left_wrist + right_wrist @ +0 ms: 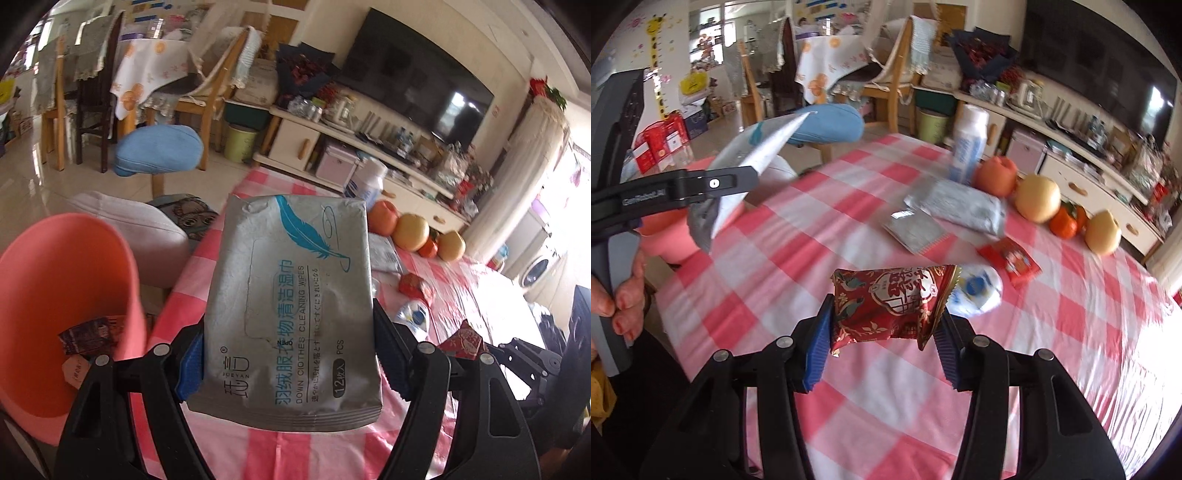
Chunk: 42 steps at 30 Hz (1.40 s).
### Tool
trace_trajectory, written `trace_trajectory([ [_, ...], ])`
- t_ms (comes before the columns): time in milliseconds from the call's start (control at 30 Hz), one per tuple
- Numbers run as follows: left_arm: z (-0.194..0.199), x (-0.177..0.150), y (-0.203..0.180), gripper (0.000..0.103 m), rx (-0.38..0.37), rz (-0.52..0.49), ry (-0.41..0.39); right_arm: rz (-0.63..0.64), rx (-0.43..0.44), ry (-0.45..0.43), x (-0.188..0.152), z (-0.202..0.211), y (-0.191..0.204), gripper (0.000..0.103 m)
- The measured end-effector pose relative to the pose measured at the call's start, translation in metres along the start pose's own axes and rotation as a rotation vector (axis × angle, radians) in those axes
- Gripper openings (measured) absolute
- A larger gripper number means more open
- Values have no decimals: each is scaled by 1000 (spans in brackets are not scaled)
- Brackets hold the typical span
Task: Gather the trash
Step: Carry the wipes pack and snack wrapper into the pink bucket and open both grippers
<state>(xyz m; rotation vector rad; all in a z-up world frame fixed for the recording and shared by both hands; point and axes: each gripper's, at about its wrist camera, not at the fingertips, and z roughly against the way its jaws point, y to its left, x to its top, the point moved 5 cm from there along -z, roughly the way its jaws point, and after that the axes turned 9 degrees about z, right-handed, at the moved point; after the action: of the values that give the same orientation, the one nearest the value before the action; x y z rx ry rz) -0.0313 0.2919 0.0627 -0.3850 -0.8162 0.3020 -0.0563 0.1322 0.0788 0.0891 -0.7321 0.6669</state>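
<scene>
Left claw (290, 354) angled down gripping wipes pack (295, 306), right claw (882, 343) gripping red wrapper (886, 306)

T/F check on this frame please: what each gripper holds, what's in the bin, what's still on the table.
1. The left gripper holds a grey wipes pack. True.
2. The right gripper is empty. False: it is shut on a red snack wrapper.
3. The pink bin is empty. False: wrappers already lie inside it.
4. Two silver packets lie on the checked tablecloth. True.
5. The fruit sits inside the bin. False: it sits on the table, near the far edge.
</scene>
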Motion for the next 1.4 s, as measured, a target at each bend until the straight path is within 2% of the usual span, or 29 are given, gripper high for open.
trace_trajectory([
  [300,28,22,55,77,70,151,-100,61,47,-12,28,-10,51,51],
  [400,34,29,84,77,120,238,-124,71,67,-27,42,-13,66,52],
  [700,46,41,156,77,285,392,-176,179,114,-70,92,-27,118,52],
  [900,47,41,181,77,367,437,-179,241,150,-77,118,-44,148,52],
  [1233,51,43,220,78,417,532,-184,347,219,-67,140,-74,195,52],
  [1400,49,42,229,81,451,547,-170,386,227,-34,142,-89,211,58],
])
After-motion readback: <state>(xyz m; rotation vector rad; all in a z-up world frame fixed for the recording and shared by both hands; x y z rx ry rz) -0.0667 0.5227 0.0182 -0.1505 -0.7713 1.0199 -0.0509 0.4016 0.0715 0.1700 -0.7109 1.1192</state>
